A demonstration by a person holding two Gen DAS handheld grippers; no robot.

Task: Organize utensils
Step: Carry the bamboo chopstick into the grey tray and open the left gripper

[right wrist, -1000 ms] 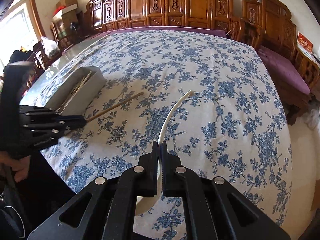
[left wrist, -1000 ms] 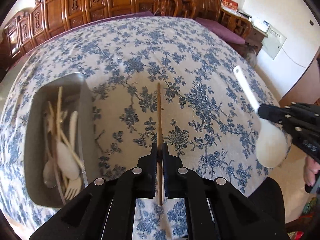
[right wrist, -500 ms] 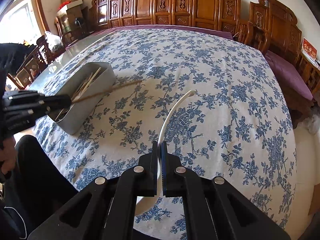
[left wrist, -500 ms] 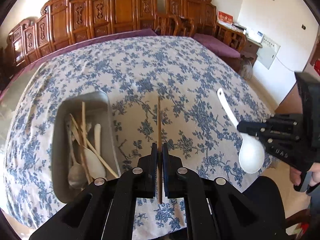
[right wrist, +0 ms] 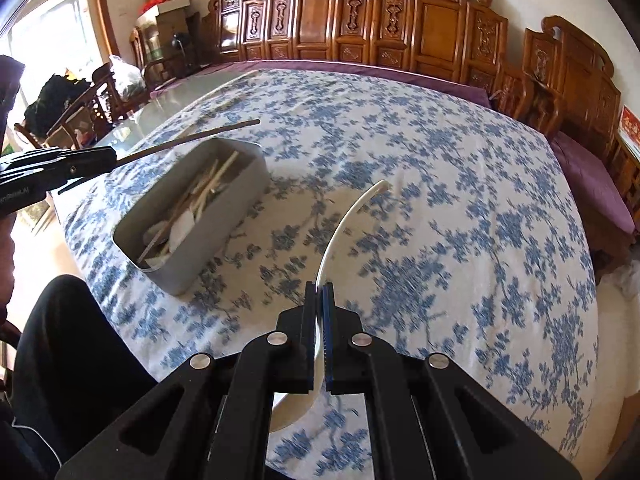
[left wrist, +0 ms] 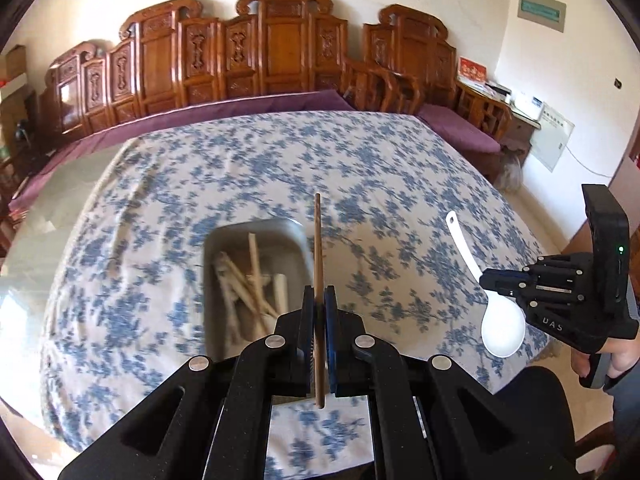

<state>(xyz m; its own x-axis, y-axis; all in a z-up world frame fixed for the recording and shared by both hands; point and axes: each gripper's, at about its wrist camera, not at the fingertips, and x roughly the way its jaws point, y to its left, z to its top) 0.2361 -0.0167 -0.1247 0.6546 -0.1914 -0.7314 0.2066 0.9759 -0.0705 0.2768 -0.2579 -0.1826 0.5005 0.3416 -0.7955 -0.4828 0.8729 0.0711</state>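
Observation:
My left gripper (left wrist: 319,300) is shut on a brown wooden chopstick (left wrist: 317,248) and holds it in the air by the right rim of the grey utensil box (left wrist: 298,236). The box holds several pale chopsticks and spoons. In the right wrist view the left gripper (right wrist: 108,159) shows at the left, with the chopstick (right wrist: 192,140) passing above the box (right wrist: 224,216). My right gripper (right wrist: 319,300) is shut on a white soup spoon (right wrist: 348,216), handle pointing forward, above the tablecloth right of the box. The left wrist view shows this gripper (left wrist: 486,282) and spoon (left wrist: 502,330) at the right.
A blue floral tablecloth (left wrist: 360,168) covers the round table. Carved wooden chairs (left wrist: 280,52) line the far side. A person's dark-clothed leg (right wrist: 72,340) is at the near left edge of the table.
My left gripper has lifted and carried the chopstick left toward the box, which now lies under the chopstick. My right gripper has risen with the spoon and moved nearer the box.

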